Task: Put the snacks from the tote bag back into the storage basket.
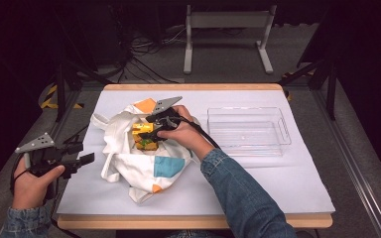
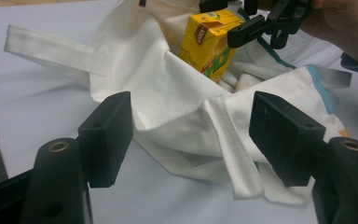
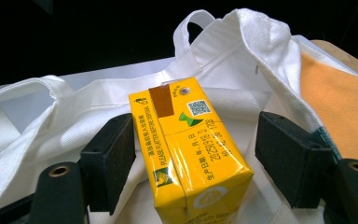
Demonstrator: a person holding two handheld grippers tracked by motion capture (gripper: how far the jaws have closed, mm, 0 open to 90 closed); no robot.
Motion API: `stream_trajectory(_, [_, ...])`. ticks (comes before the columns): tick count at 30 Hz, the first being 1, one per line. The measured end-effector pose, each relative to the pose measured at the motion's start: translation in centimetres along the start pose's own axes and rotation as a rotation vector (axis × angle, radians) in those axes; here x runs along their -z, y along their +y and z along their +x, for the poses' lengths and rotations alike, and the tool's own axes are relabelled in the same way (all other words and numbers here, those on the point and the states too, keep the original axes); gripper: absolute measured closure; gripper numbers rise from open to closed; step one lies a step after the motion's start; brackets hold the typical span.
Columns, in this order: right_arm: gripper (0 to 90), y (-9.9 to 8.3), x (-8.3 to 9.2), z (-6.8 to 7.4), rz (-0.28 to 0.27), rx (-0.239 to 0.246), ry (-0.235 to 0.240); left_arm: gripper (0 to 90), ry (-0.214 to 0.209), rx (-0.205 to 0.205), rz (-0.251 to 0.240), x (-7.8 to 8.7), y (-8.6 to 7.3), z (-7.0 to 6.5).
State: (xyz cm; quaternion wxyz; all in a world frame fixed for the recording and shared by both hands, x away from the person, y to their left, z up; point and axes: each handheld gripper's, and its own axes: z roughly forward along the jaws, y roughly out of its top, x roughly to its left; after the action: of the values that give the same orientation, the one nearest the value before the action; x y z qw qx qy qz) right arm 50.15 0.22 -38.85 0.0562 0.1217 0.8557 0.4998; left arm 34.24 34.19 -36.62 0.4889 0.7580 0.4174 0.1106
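Yellow carton (image 3: 191,154) inside white bag (image 2: 168,93), clear tray (image 1: 248,130) nearby

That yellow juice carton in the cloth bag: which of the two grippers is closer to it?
The right. The right gripper is down in the white bag, its open jaws on either side of the yellow carton. The left gripper hangs off the bag's left side, jaws open, apart from the carton.

A clear plastic tray (image 1: 248,131) sits on the white-covered counter (image 1: 278,183), just right of the right tool; a grey metal stand (image 1: 226,21) stands beyond the counter's far edge.
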Motion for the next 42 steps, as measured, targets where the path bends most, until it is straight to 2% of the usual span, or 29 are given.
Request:
stream_trajectory(3, [28.3, -0.2, -0.2, 0.0, 0.006, -0.001, 0.005, 31.4, 0.006, -0.004, 0.003, 0.2, -0.2, 0.0])
stream_trajectory(4, [28.6, -0.2, -0.3, -0.1, 0.009, -0.001, 0.006, 31.4, 0.008, 0.006, 0.0, 0.3, -0.3, -0.1])
stream_trajectory(10, [29.0, -0.5, -0.7, -0.2, 0.024, 0.004, 0.012, 31.4, 0.019, 0.006, 0.0, 0.7, -0.6, -0.1])
stream_trajectory(16, [28.9, -0.7, -1.0, -0.4, 0.037, 0.003, 0.018, 31.3, 0.019, 0.022, -0.001, 0.9, -0.9, -0.2])
stream_trajectory(18, [29.2, -0.8, -1.0, -0.4, 0.039, 0.004, 0.02, 31.3, 0.022, 0.013, 0.0, 1.0, -1.0, -0.2])
stream_trajectory(22, [32.1, -0.9, -1.3, -0.5, 0.052, 0.022, 0.025, 31.1, 0.017, 0.021, 0.0, 1.0, -1.1, -0.2])
stream_trajectory(26, [44.2, -0.8, -1.1, -0.5, 0.043, 0.047, 0.053, 31.1, 0.018, 0.025, -0.003, 1.0, -1.2, 0.0])
stream_trajectory(33, [50.5, -0.5, -0.9, -0.2, 0.037, 0.067, 0.071, 31.0, 0.013, 0.023, 0.001, 0.9, -1.2, 0.0])
stream_trajectory(42, [51.4, -0.1, -0.7, 0.6, 0.05, 0.133, 0.049, 30.7, 0.011, 0.022, 0.001, 0.8, -1.1, 0.0])
